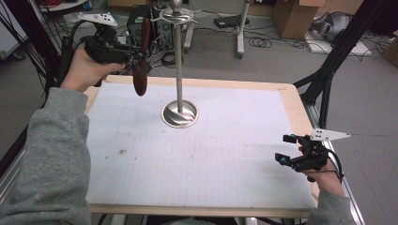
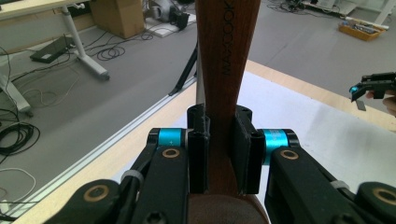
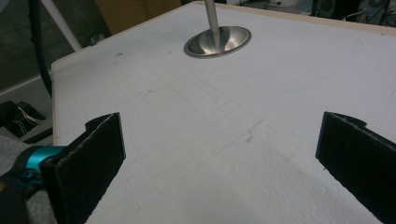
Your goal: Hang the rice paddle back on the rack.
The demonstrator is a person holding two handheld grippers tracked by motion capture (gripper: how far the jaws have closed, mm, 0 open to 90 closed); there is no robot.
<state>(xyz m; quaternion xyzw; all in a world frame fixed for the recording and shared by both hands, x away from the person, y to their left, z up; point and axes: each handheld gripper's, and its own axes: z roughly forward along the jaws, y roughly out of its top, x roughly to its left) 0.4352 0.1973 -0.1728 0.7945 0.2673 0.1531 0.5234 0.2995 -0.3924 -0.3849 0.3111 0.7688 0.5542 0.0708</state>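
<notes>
While the stand's hooks sit empty, notes read:
Spoon (image 1: 140, 56): wooden, held upright in the air left of the stand (image 1: 179, 70), likely for hanging.
Left gripper (image 2: 219, 156): clamped on the spoon's neck, keeping the handle end free.
Right gripper (image 1: 287, 149): jaws wide apart, nothing between, idle over the mat (image 1: 211, 154).
Hooks (image 1: 178, 16): at stand top, near the handle.

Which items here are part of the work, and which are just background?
In use: wooden utensil, clamped in the left gripper; metal stand with hooks on top; right gripper, jaws open, idle.
Lying about: cardboard boxes, floor cables, desk legs.
</notes>
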